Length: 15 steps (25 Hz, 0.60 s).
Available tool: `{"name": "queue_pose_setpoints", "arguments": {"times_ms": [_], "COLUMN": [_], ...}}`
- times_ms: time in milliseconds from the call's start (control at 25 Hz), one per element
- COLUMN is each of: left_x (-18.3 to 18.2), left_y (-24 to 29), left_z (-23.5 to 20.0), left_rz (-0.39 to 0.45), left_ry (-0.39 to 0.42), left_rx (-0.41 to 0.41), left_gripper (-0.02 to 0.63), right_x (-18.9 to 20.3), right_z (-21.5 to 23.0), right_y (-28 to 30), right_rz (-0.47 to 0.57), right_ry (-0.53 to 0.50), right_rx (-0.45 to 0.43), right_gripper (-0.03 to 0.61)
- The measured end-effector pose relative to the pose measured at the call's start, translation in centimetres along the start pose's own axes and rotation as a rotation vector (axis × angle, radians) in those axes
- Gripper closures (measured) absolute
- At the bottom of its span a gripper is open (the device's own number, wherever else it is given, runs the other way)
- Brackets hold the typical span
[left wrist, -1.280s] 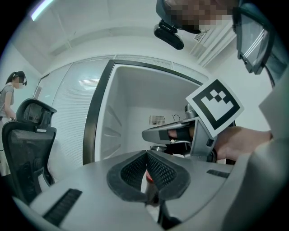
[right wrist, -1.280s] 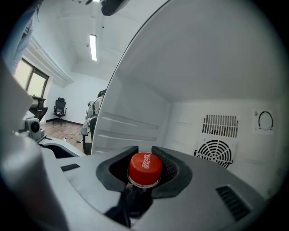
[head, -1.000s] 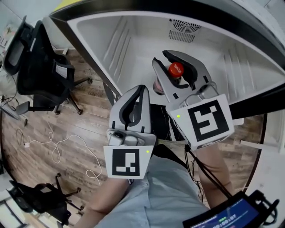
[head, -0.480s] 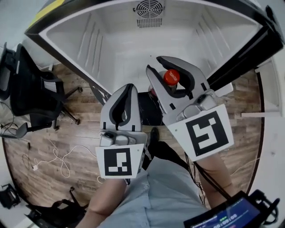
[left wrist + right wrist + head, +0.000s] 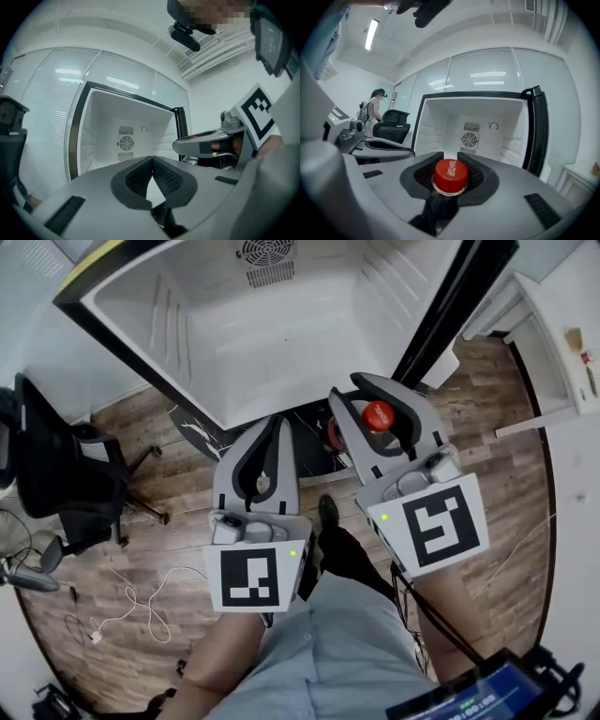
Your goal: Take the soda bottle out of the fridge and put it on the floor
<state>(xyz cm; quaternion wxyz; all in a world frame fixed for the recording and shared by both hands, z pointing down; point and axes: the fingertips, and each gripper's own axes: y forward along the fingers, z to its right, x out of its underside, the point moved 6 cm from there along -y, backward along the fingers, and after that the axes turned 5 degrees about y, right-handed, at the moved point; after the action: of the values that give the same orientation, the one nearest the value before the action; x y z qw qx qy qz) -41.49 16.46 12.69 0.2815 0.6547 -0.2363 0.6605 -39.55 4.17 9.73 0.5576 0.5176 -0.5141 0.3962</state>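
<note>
Red cap uppermost, the soda bottle (image 5: 451,176) is clamped in my right claw (image 5: 366,399). Both dark pads press on the neck just under the cap, so the jaws stand partly apart, at the width of the neck. The bottle body hangs below the jaws and is mostly hidden by them.

Position of the bottle: outside the fridge (image 5: 281,334), just in front of its open side and above the wooden floor (image 5: 169,512).

My left claw (image 5: 278,423) sits to the left of the right one, close to it but not touching. Its jaws are closed tip to tip, with nothing between the pads.

The fridge stands open on the far side of both claws. Its white interior shows a round fan grille (image 5: 264,251) on the back wall. The black door edge (image 5: 450,306) stands at the far right.

A black office chair (image 5: 56,465) stands on the floor at the left, and a white cable (image 5: 131,601) lies on the boards near it. In the right gripper view a person (image 5: 375,105) stands far off at the left.
</note>
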Motion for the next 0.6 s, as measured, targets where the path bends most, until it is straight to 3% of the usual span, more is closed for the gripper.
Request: {"name": "queue_pose_setpoints", "arguments": {"times_ms": [360, 600], "left_x": [-0.2, -0.2], "left_y": [-2.2, -2.9], "left_z": [7.2, 14.9], "left_rz": [0.020, 0.033], "left_ry": [0.005, -0.002], "left_rx": [0.280, 0.464], "left_gripper": [0.602, 0.602], "right_x": [1.4, 3.3], "right_z": [-0.7, 0.7], "right_y": [-10.1, -18.9], "right_rz": [0.030, 0.021], "right_ry": [0.051, 0.082], "right_rx": [0.240, 0.428], "right_gripper": [0.476, 0.476]}}
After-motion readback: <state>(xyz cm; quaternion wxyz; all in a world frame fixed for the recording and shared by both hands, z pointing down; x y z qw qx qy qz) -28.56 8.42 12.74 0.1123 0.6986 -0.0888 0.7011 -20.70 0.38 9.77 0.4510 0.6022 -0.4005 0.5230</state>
